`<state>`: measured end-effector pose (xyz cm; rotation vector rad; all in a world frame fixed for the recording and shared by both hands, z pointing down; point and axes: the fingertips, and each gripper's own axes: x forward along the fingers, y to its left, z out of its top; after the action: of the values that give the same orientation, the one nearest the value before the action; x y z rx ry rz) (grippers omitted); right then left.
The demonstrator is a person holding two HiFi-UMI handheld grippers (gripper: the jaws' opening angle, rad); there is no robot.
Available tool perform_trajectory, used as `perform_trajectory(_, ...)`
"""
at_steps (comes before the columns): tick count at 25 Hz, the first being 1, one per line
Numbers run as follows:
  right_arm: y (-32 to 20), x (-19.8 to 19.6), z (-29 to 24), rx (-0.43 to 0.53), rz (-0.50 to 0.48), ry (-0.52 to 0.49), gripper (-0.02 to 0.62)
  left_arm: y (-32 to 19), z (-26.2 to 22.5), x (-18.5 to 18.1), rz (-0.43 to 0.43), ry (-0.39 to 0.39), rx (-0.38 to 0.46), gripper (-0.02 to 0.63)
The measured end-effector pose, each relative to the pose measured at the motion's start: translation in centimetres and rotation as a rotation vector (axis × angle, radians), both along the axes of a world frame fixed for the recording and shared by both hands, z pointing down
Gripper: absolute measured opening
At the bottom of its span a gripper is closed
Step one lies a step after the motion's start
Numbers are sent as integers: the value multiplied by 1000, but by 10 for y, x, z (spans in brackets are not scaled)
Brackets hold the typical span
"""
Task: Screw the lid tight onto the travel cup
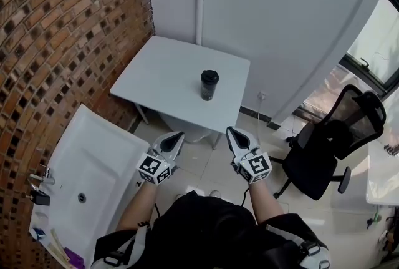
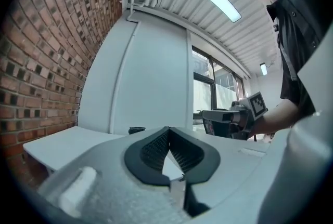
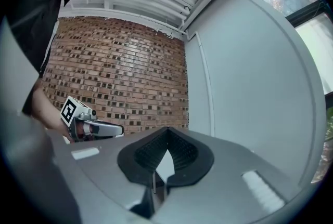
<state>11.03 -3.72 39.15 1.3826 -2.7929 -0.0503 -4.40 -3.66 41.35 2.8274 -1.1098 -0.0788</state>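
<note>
The dark cylindrical travel cup (image 1: 209,85) stood upright near the middle of the white square table (image 1: 163,74), its black lid apparently already seated on top, though whether it was threaded home could not be told from that far away. It stood clear of every table edge, presumably so that both tools could close in on it from the person's side. The left gripper (image 1: 175,136) and the right gripper (image 1: 232,132) were held side by side over the floor, short of the table's near edge, both pointing forward towards the cup, which looked like a ready stance and not a working one. Each gripper's own view showed its ribbed black pads (image 2: 154,148) pressed together with nothing between them, so both were clenched on air. The cup therefore lay well apart from the fingertips, ahead of them and roughly between their two lines of aim; from the left gripper's view only its lid rim (image 2: 137,130) peeked over the tabletop. By my judgement, the tightening had not yet begun, and the jaws would need to part before reaching in.
</note>
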Motion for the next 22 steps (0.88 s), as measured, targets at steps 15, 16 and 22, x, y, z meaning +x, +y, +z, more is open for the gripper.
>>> perform_trajectory(15, 2, -5, 3, -2, -37, -27, -2, 13, 5, -1, -18, 12, -25, 2)
perform_trajectory(16, 2, -5, 5, -6, -36, -28, -2, 14, 6, -2, -19, 8, -25, 2)
perform_trajectory(22, 2, -5, 5, -20, -48, -39, -2, 16, 9, -5, -31, 3, -33, 2)
